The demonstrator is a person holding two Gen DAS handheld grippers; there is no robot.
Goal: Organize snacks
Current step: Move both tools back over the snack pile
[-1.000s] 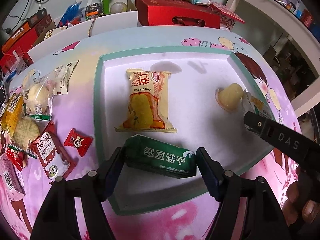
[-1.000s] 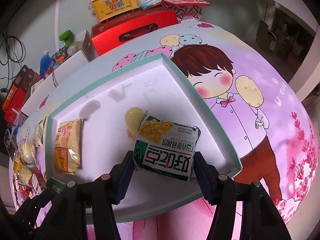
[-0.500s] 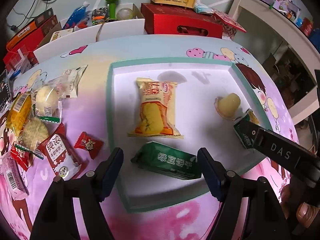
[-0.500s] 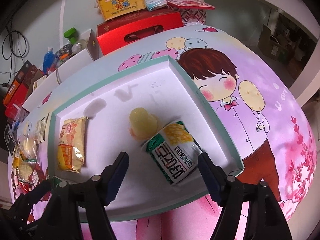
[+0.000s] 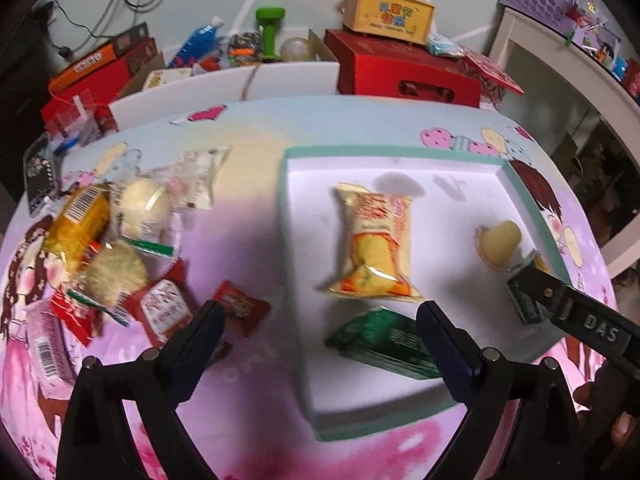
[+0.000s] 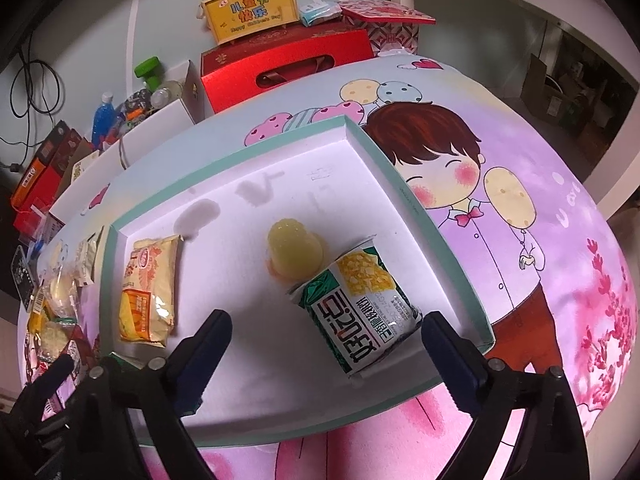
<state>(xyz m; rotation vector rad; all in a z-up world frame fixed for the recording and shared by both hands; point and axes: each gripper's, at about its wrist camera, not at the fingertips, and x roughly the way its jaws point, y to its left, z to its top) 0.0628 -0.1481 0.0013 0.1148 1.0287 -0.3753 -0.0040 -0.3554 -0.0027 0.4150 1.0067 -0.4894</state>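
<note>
Clearly the left tool (image 5: 318, 322) is nearer the loose snacks: spread and empty, it has the small red candy (image 5: 240, 307) just ahead and left on the desk (image 5: 248, 220), outside the tray (image 5: 294, 280); the right tool (image 6: 326, 334), also spread, hovers over the tray.

A tray (image 5: 294, 240) sits on the desk (image 5: 248, 224), with a heap of snacks (image 5: 120, 248) lying on the desk to its left. In the tray a chip bag (image 5: 374, 240) lies at the left, a flat pack (image 5: 384, 340) lies in front of it, a jelly cup (image 6: 294, 248) is to the right, and a corn pack (image 6: 360, 312) touches the cup near the right wall. Behind the desk a big box (image 6: 288, 68) stands with a small box (image 6: 250, 10) on top.
</note>
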